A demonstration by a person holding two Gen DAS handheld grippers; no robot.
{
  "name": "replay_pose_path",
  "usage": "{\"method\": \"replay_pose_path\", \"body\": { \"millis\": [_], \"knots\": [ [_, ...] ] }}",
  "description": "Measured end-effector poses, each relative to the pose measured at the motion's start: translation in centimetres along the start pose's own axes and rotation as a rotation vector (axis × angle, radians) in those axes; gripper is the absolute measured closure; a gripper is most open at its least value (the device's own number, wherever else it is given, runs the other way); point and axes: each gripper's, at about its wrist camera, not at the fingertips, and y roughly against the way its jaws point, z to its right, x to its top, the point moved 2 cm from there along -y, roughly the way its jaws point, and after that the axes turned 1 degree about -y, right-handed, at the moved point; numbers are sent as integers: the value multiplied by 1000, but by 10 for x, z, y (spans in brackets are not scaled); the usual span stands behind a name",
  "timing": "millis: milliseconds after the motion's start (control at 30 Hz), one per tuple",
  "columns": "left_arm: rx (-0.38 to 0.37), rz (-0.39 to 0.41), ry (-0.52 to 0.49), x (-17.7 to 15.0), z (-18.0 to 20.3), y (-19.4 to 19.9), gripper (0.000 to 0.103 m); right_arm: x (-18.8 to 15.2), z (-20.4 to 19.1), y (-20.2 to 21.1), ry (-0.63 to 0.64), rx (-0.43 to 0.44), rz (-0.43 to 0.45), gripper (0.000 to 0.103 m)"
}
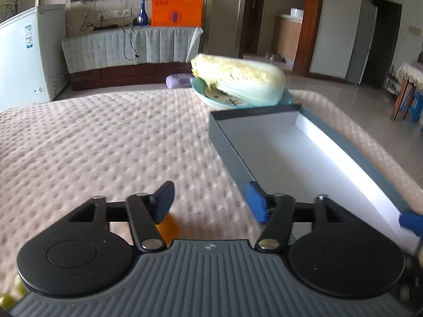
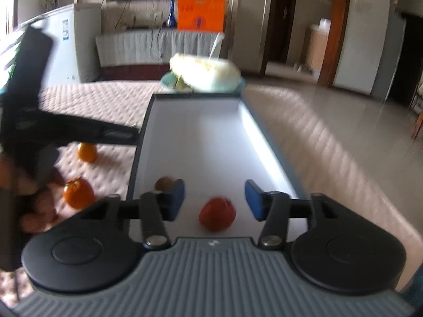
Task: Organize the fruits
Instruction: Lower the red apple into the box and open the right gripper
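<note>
In the right wrist view my right gripper (image 2: pixel 214 199) stands open above the near end of a grey box with a white inside (image 2: pixel 206 137). A red fruit (image 2: pixel 216 218) lies in the box just below the gap between the fingers, and the pads do not touch it. A brown kiwi (image 2: pixel 164 183) lies behind the left finger. Two oranges (image 2: pixel 87 152) (image 2: pixel 78 192) rest on the mat left of the box. My left gripper (image 1: pixel 210 202) is open over the mat beside the box (image 1: pixel 230 145), with an orange (image 1: pixel 168 228) under its left finger.
A cabbage (image 1: pixel 238 79) lies on a teal plate (image 1: pixel 201 91) beyond the box's far end. The quilted pink mat (image 1: pixel 105 145) covers the table. Small green fruits (image 1: pixel 5 299) show at the bottom left corner. A hand (image 2: pixel 39 211) holds the left gripper's black body.
</note>
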Motion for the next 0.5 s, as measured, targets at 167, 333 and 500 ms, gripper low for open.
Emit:
{"method": "replay_pose_path", "body": {
  "millis": [167,333,500],
  "knots": [
    [27,54,-25,-7,-26,56,31,5,18,11,-96,-15,37,49],
    [84,72,45,-25,-76,117,30,6,15,36,-174,64,93,49],
    [158,60,131,-60,-122,178,28,1,-22,60,-116,231,131,49]
  ]
}}
